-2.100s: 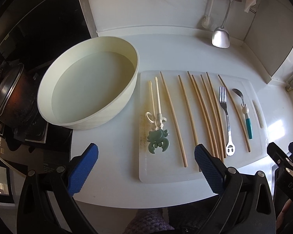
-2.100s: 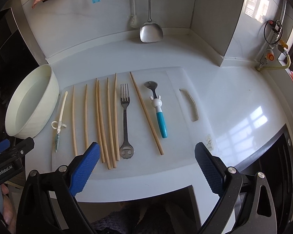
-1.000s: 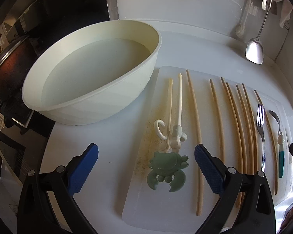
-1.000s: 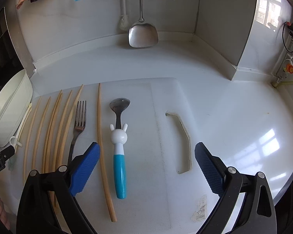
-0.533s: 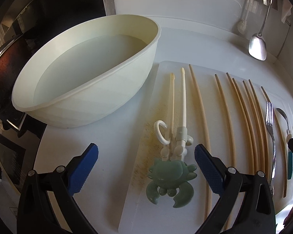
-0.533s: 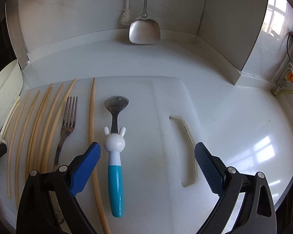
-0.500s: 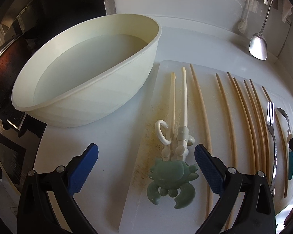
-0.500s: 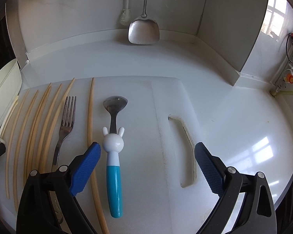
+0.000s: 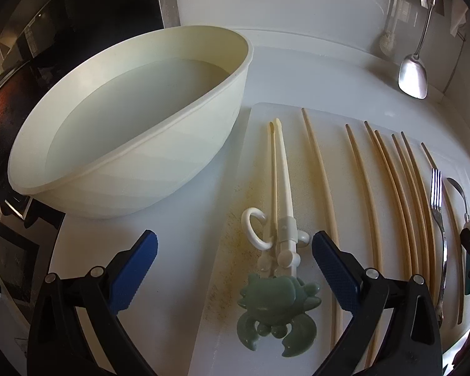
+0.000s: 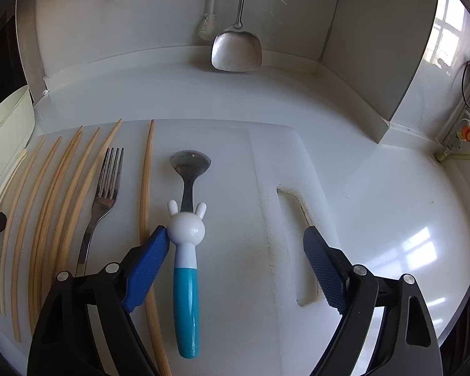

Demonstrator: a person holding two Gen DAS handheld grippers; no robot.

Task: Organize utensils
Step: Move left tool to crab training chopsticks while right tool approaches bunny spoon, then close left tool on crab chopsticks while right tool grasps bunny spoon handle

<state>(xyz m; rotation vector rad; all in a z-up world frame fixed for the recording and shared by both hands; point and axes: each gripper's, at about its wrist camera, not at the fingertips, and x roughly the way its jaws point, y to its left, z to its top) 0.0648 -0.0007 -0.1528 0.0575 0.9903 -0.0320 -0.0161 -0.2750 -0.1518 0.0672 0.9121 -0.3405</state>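
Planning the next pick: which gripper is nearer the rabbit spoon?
Right. The right gripper straddles the rabbit spoon, jaws closing, one pad at its head. The left gripper sits over the crab chopsticks, across the board.

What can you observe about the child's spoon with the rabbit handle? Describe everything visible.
The rabbit-handled spoon lies flat on the white cutting board, bowl pointing toward the wall. It has a dull metal bowl and neck, a glossy white rabbit head with two ears, and a teal lower grip that looks plastic. A wooden chopstick lies alongside it. The right gripper straddles it, jaws just closing; one blue pad meets the rabbit head, the other stands clear.
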